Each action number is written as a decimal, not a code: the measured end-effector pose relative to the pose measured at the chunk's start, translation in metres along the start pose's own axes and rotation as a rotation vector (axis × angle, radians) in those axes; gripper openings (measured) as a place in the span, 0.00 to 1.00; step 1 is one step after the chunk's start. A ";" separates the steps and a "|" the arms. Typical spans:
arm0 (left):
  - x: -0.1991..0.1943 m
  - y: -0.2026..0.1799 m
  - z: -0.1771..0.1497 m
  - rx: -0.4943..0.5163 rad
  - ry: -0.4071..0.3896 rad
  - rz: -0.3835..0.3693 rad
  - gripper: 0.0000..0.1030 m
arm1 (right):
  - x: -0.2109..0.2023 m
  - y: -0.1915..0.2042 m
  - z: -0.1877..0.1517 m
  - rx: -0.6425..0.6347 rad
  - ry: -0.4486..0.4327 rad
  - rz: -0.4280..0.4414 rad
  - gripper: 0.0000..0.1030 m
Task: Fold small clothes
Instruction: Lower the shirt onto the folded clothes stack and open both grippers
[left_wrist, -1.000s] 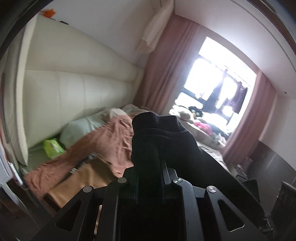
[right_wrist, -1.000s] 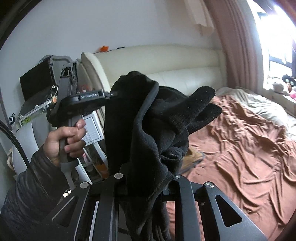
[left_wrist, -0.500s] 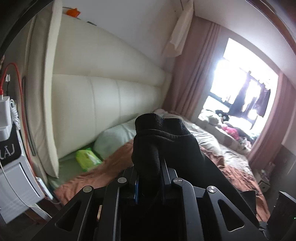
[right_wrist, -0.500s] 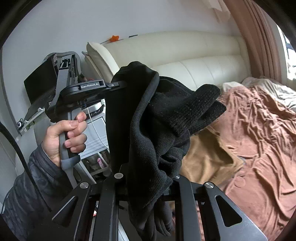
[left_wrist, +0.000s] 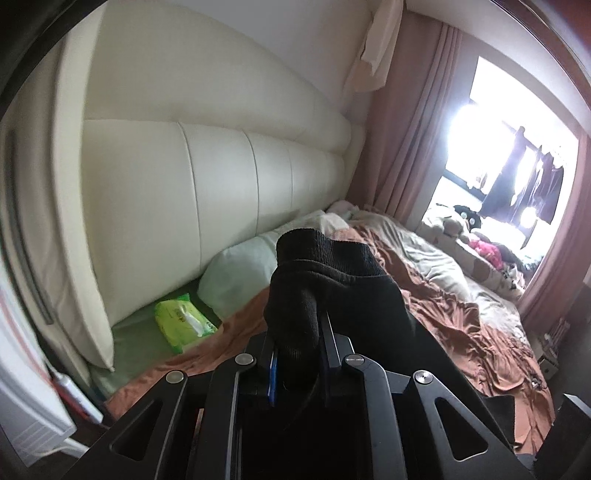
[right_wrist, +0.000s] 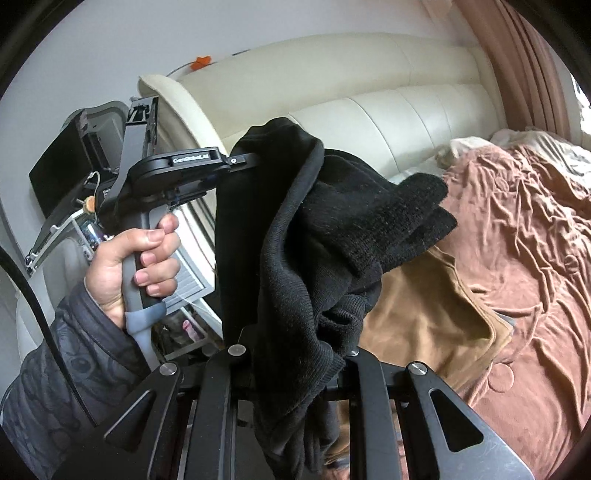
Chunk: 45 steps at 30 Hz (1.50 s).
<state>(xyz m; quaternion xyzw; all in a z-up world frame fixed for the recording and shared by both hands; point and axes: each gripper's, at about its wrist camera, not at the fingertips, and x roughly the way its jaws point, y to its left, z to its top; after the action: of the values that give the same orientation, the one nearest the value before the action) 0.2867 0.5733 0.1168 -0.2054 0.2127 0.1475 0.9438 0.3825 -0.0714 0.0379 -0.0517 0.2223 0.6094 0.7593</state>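
Observation:
A black knitted garment (right_wrist: 295, 240) hangs in the air between both grippers, above the bed's edge. My right gripper (right_wrist: 295, 354) is shut on its lower bunched part; ribbed cuffs (right_wrist: 413, 218) stick out to the right. My left gripper (left_wrist: 297, 332) is shut on another ribbed end of the same black garment (left_wrist: 325, 269), which hides its fingertips. The left gripper also shows in the right wrist view (right_wrist: 243, 160), held by a hand, clamped on the garment's upper edge.
A bed with a rumpled brown sheet (right_wrist: 517, 240) and a tan cloth (right_wrist: 424, 317) lies below. A cream padded headboard (left_wrist: 221, 184), a pale pillow (left_wrist: 240, 273) and a green wipes pack (left_wrist: 181, 321) are at the head. A white appliance (left_wrist: 22, 406) stands left.
Both grippers, still holding the black garment, have swung left toward the headboard. The headboard and pillow now fill the left view; the window has slid right.

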 end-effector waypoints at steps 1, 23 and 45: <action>0.011 -0.001 0.000 -0.001 0.009 -0.002 0.17 | 0.004 -0.002 -0.001 -0.002 0.004 -0.006 0.14; 0.189 -0.024 -0.031 0.093 0.191 -0.010 0.16 | 0.072 -0.105 -0.023 0.185 0.057 -0.005 0.14; 0.282 -0.003 -0.075 0.070 0.400 0.103 0.25 | 0.123 -0.181 -0.062 0.555 0.160 0.147 0.24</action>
<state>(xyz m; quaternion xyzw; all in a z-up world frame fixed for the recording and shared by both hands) 0.5066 0.5911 -0.0745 -0.1867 0.4112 0.1445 0.8804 0.5563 -0.0279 -0.1011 0.1262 0.4429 0.5727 0.6782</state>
